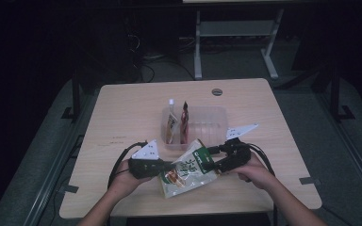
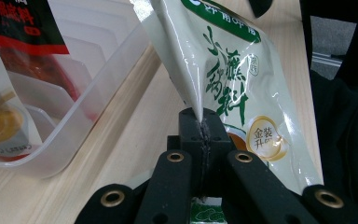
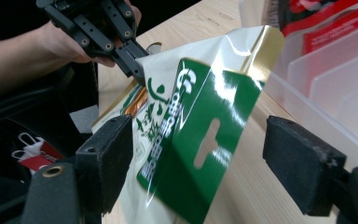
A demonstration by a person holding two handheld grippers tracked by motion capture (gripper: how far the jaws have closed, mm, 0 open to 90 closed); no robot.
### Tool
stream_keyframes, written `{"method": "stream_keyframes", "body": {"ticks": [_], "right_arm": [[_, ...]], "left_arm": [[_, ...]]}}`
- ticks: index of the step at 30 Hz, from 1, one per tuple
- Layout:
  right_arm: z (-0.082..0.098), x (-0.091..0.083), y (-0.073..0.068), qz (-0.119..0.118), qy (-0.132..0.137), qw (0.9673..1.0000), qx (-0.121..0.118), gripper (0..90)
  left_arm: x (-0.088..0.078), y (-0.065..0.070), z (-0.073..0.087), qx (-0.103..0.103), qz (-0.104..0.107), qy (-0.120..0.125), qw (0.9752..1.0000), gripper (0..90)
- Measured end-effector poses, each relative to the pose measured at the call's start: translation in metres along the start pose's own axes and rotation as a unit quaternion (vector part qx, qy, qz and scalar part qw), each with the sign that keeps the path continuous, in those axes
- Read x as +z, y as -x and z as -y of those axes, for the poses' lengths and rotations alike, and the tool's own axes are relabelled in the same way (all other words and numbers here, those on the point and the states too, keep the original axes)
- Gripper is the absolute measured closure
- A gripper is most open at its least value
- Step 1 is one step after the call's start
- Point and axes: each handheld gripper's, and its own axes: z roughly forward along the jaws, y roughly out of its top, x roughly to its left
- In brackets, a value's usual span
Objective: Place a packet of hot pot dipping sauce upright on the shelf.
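Note:
A green and white seasoning pouch [image 1: 188, 169] is held tilted over the near middle of the wooden table [image 1: 122, 117]. My left gripper [image 1: 168, 165] is shut on the pouch's left side seam. In the left gripper view the two jaws [image 2: 201, 123] pinch the thin edge of the pouch [image 2: 223, 70]. My right gripper [image 1: 210, 157] stands open at the pouch's green top. In the right gripper view the green header [image 3: 200, 135] with its hang slot lies between the wide-apart pads [image 3: 107, 163], touching neither. The left gripper [image 3: 133, 58] shows beyond it.
A clear plastic bin with dividers [image 1: 207, 123] stands just behind the pouch. It holds a red packet [image 1: 185, 123] and a yellowish packet [image 1: 171, 127], both upright at its left end. A round grommet [image 1: 217, 92] sits near the table's far edge. Dark floor surrounds the table.

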Motion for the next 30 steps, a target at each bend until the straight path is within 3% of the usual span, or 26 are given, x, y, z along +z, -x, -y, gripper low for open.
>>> {"method": "stream_keyframes", "body": {"ticks": [8,17,30], "right_arm": [[0.0044,0.0093,0.0007,-0.025,-0.016,0.9995,0.007,41.9],[0.0045,0.0061,0.0006,-0.031,-0.006,0.9995,0.002,59.6],[0.0047,0.0045,0.0006,-0.039,-0.004,0.9992,-0.008,76.9]], "left_arm": [[-0.0001,0.0019,-0.0011,0.005,0.000,0.004,1.0000,89.7],[0.0002,-0.0002,0.0005,0.002,-0.004,0.001,1.0000,89.7],[0.0020,-0.0024,0.0020,-0.001,-0.013,-0.001,0.9999,89.6]]}}
